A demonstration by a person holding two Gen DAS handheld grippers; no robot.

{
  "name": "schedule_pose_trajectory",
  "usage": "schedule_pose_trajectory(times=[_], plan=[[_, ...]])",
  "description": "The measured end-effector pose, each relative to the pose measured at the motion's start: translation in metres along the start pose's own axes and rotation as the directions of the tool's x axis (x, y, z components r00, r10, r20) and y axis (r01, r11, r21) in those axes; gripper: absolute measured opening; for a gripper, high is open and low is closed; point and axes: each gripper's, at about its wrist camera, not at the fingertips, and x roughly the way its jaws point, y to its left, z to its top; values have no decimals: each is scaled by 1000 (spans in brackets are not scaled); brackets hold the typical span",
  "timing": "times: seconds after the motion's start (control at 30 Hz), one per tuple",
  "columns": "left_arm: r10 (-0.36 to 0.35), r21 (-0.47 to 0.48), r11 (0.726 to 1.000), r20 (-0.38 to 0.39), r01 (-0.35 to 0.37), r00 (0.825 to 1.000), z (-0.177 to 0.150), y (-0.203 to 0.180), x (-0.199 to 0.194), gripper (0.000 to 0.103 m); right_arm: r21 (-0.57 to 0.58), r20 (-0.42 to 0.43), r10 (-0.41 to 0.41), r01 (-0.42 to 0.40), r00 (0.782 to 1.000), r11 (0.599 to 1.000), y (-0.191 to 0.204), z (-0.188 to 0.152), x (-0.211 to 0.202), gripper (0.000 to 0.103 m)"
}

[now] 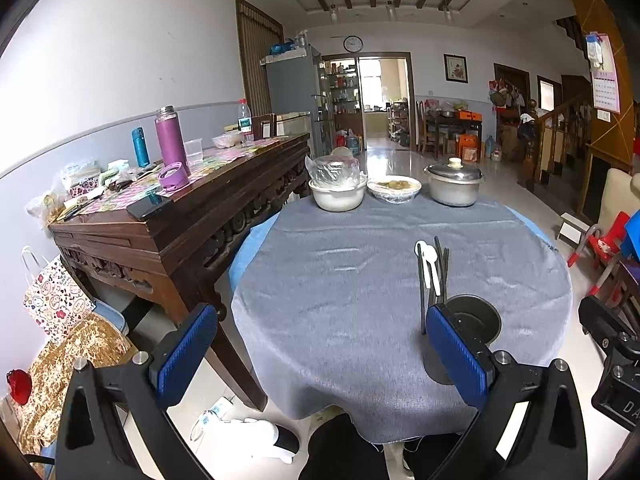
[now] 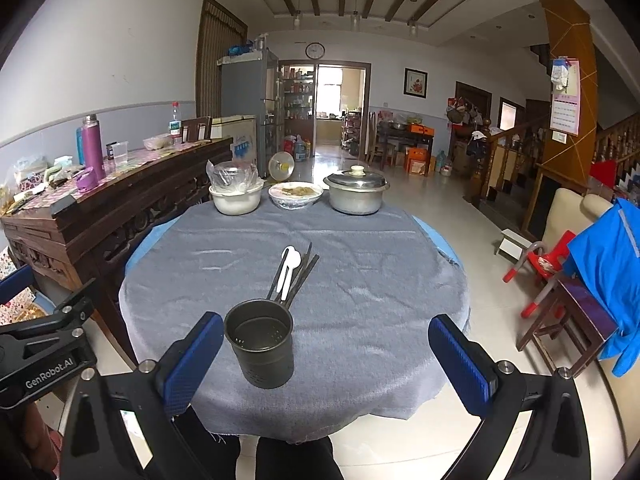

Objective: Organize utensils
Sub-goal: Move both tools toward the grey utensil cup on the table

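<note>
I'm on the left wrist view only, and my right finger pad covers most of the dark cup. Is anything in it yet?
Observer: No. In the right wrist view the dark utensil holder stands upright and open, and its perforated bottom shows with nothing inside.
Operator: Where are the utensils relative to it?
Observer: The white spoons and dark chopsticks lie flat on the grey tablecloth just beyond the holder, their near ends reaching its far rim.
Operator: Is the right gripper on anything?
Observer: No. The right gripper is open and holds nothing; the holder sits between its fingers, closer to the left one.
</note>
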Motion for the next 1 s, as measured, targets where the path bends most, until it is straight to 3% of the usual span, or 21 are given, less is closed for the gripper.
schedule_pose_trajectory(times=[1.0], plan=[[-7,-16,1000,-72,6,997,1,-1,41,103,-13,-74,-2,1,997,1000,9,0,38,103]])
